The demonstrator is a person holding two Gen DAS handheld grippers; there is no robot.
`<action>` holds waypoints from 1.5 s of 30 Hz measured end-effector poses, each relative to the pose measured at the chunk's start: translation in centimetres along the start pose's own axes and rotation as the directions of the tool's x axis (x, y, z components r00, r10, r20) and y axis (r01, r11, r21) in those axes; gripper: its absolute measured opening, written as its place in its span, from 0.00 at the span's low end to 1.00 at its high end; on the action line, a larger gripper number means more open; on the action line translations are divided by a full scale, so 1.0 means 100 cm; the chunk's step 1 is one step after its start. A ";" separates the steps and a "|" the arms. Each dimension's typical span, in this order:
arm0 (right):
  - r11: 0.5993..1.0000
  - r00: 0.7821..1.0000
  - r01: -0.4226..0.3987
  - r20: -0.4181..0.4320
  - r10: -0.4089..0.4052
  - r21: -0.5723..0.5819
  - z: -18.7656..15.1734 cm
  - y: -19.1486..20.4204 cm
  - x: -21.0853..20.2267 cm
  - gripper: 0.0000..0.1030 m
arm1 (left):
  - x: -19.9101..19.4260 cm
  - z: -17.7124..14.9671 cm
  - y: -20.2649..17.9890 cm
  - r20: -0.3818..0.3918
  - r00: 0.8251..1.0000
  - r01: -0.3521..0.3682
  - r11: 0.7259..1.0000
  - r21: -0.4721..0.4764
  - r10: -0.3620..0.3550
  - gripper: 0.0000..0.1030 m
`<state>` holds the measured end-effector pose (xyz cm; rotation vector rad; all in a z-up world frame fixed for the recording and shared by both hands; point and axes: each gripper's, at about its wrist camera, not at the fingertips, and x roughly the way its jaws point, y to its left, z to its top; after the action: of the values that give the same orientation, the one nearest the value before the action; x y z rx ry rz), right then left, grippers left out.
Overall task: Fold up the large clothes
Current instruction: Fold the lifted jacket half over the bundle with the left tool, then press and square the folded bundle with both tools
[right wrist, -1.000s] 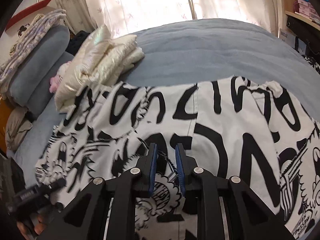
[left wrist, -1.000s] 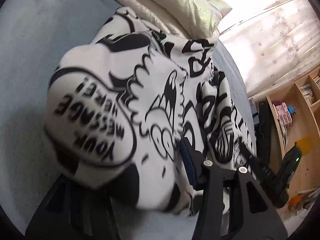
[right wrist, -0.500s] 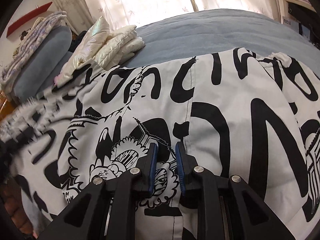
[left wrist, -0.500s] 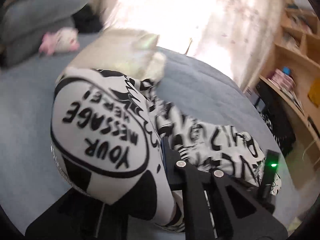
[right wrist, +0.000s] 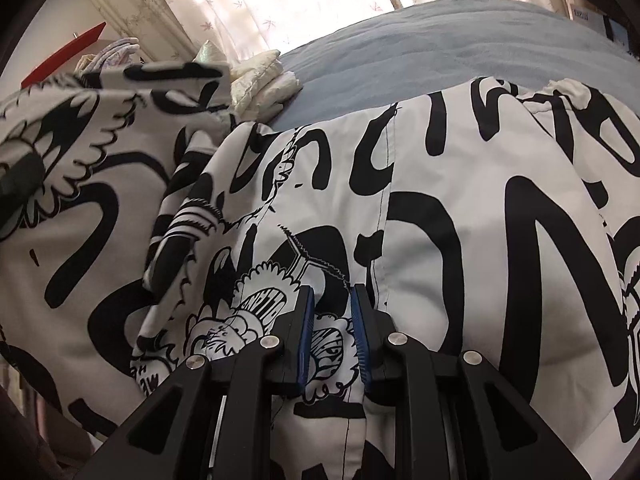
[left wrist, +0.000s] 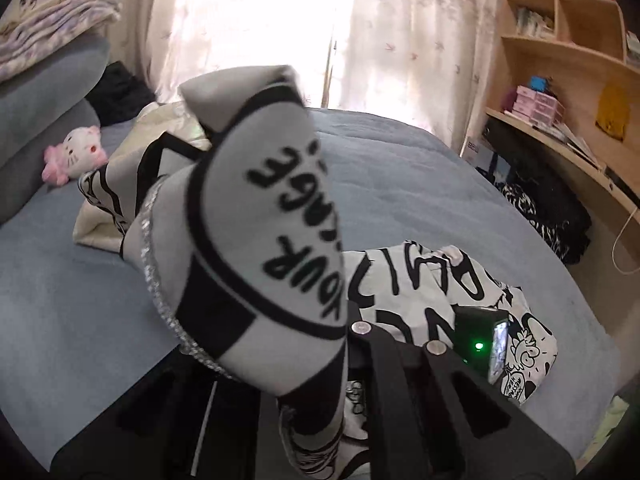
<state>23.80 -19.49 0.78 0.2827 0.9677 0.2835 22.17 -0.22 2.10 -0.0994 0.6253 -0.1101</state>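
One black-and-white printed garment [left wrist: 256, 240], long axis from bed [left wrist: 400, 184] up to left hand-held gripper [left wrist: 320, 344]

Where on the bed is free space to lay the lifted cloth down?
Bare blanket lies between the curtain and the spread garment, and left of it, below the plush toy. The pillow corner is crowded.

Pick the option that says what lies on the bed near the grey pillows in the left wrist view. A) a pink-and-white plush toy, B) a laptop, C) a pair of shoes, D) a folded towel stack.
A: a pink-and-white plush toy lies on the blue bed beside the grey pillows, left of the lifted black-and-white printed garment.
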 end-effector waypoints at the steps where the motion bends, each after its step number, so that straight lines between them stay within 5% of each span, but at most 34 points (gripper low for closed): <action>1: 1.000 1.000 -0.015 -0.008 0.015 0.008 -0.001 -0.002 -0.002 0.19 | 0.002 0.001 -0.008 0.000 1.000 0.001 1.000 0.011 -0.001 0.06; 6: 0.988 0.992 -0.119 -0.039 0.123 0.095 -0.002 -0.021 -0.019 0.19 | 0.002 0.004 -0.051 0.002 1.000 0.006 0.996 0.093 -0.006 0.06; 9: 0.979 0.988 -0.151 0.011 0.151 0.138 -0.005 -0.039 -0.055 0.19 | 0.001 -0.001 -0.081 0.004 1.000 0.016 0.988 0.153 -0.016 0.06; 11: 0.979 0.992 -0.111 0.080 0.098 0.169 -0.007 -0.061 -0.093 0.19 | 0.005 -0.005 -0.104 -0.002 1.000 0.027 0.982 0.189 -0.027 0.06; 14: 0.966 0.981 0.037 0.176 -0.084 0.255 -0.023 -0.101 -0.152 0.19 | 0.011 -0.021 -0.149 -0.012 0.998 0.055 0.956 0.288 -0.054 0.06; 17: 0.925 0.948 0.129 0.228 -0.220 0.356 -0.040 -0.143 -0.199 0.19 | 0.019 -0.050 -0.198 -0.021 0.995 0.095 0.905 0.416 -0.094 0.06; 21: 0.855 0.894 0.259 0.224 -0.388 0.449 -0.063 -0.188 -0.240 0.19 | 0.042 -0.111 -0.268 -0.099 0.984 0.180 0.784 0.594 -0.151 0.06; 24: 0.823 0.889 0.291 0.181 -0.421 0.488 -0.078 -0.213 -0.253 0.19 | 0.079 -0.163 -0.302 -0.199 0.976 0.206 0.701 0.683 -0.092 0.06; 26: 0.824 0.901 0.269 0.173 -0.399 0.499 -0.086 -0.222 -0.259 0.19 | 0.083 -0.174 -0.311 -0.163 0.983 0.175 0.682 0.710 -0.083 0.06; 33: 0.853 0.913 0.264 0.167 -0.371 0.450 -0.077 -0.200 -0.260 0.20 | 0.078 -0.148 -0.305 -0.264 0.953 0.285 0.738 0.611 -0.149 0.10; 38: 0.883 0.936 0.182 0.199 -0.290 0.432 -0.063 -0.184 -0.276 0.35 | 0.070 -0.109 -0.264 -0.362 0.905 0.385 0.795 0.469 -0.225 0.21; 43: 0.919 0.959 0.114 0.199 -0.201 0.377 -0.041 -0.164 -0.287 0.61 | 0.043 -0.093 -0.237 -0.394 0.882 0.417 0.819 0.394 -0.260 0.31; 45: 0.924 0.971 0.081 0.178 -0.157 0.374 -0.033 -0.162 -0.283 0.63 | 0.035 -0.090 -0.229 -0.407 0.874 0.429 0.817 0.385 -0.266 0.49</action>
<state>7.68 -44.33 14.77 0.5794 0.8248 -0.0423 18.05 -23.83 -4.29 0.2813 0.9041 -0.6518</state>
